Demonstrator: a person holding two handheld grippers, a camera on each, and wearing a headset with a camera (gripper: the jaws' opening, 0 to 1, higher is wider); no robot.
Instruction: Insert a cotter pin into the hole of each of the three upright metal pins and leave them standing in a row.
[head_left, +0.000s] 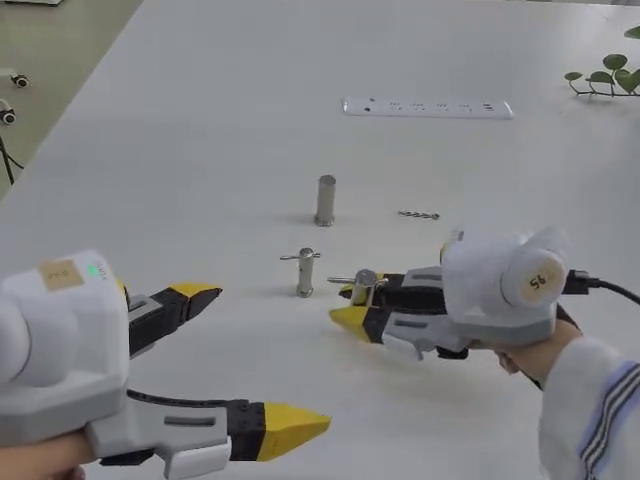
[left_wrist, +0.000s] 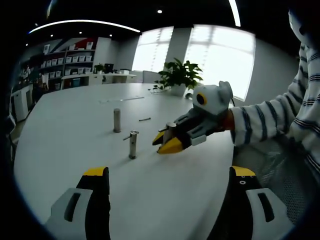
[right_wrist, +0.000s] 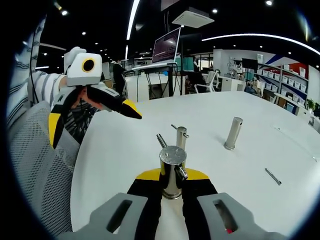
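The right tool (head_left: 352, 303) is clamped on a metal pin (right_wrist: 172, 165), gripping its shaft low down. A cotter pin (right_wrist: 161, 141) already crosses through the hole under the pin's head. The left tool (head_left: 245, 358) hovers nearer the person, jaws wide apart, with nothing between them.

The step in hand looks like standing this pin on the counter (head_left: 200, 150); I cannot tell whether its foot touches the surface. To do it well, I would:
- keep the shaft plumb and lower it flat onto its base, in line with the other two
- place it just beside the middle pin (head_left: 305, 275), but far enough off that the two crosswise cotter pins do not snag
- part the jaws slowly and evenly, so the narrow base is not tipped
- use the free tool to steady the head if it wobbles

The count:
- **Metal pins:** three. One is held, the middle pin stands with a second cotter pin (head_left: 298, 257) through it, and a bare pin (head_left: 326, 200) stands farther off with its hole unfilled.
- **Cotter pins:** three. Two are fitted, and a loose cotter pin (head_left: 418, 214) lies on the counter to the right of the bare pin.
- **Tools:** two.
- **Other things:** one power strip (head_left: 428, 107) and one leafy sprig (head_left: 605, 78) toward the far side.
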